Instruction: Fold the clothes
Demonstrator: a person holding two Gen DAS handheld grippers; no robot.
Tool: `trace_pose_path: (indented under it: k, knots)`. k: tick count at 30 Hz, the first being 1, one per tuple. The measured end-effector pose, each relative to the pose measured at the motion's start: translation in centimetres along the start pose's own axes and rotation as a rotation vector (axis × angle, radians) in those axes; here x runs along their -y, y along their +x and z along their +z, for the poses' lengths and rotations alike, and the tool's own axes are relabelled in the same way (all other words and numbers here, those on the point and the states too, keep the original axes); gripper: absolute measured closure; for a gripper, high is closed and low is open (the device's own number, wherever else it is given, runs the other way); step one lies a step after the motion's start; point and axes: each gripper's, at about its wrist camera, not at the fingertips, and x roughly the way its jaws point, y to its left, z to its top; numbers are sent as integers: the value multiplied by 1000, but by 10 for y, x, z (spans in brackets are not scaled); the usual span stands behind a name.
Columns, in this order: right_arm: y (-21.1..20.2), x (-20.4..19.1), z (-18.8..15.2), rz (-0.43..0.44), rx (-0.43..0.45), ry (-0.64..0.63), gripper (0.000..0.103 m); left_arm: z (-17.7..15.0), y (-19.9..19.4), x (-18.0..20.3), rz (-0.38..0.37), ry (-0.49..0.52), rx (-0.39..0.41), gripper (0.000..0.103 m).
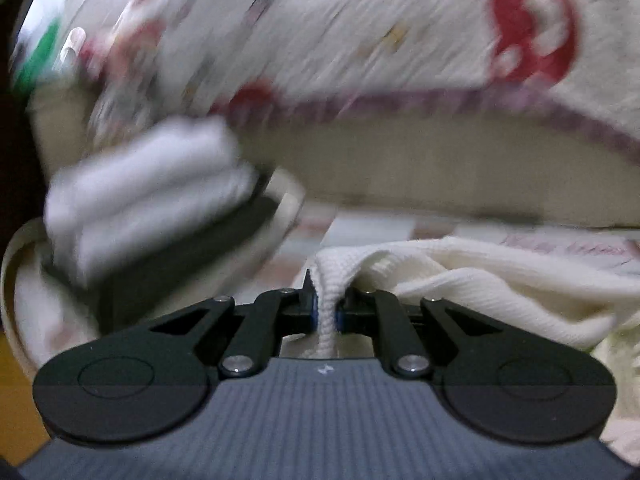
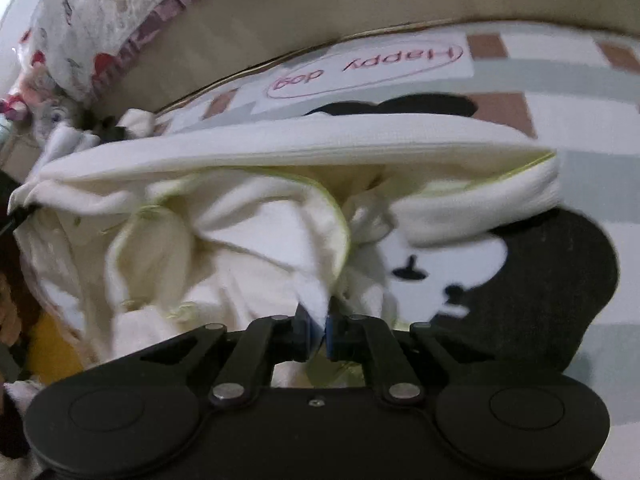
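Printed bed sheet w/ "Happy dog" text fills upper right of right view. Cream garment bunched across centre, ribbed band on top. Right gripper pinches its thin edge, lower centre; left gripper clamps ribbed cuff, lower centre of left view.

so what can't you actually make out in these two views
- Left wrist view: the white bundle at left is motion-blurred; what it is cannot be told.
- Left wrist view: the left gripper pinches a ribbed edge of the cream garment, whose rest runs off the right edge.
- Right wrist view: the garment's overall shape is lost in bunched folds and blur around the right gripper.
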Motion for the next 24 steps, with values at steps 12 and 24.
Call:
trace_pose_path:
  k: [12,24]
  knots:
    - [-47,-62,5,-261,315,-293,97,35,14,-62,-78,-248,71,95]
    - [-129,-176,109,-354,640,-547,99,48,-26,-117,-195,-450,216,95]
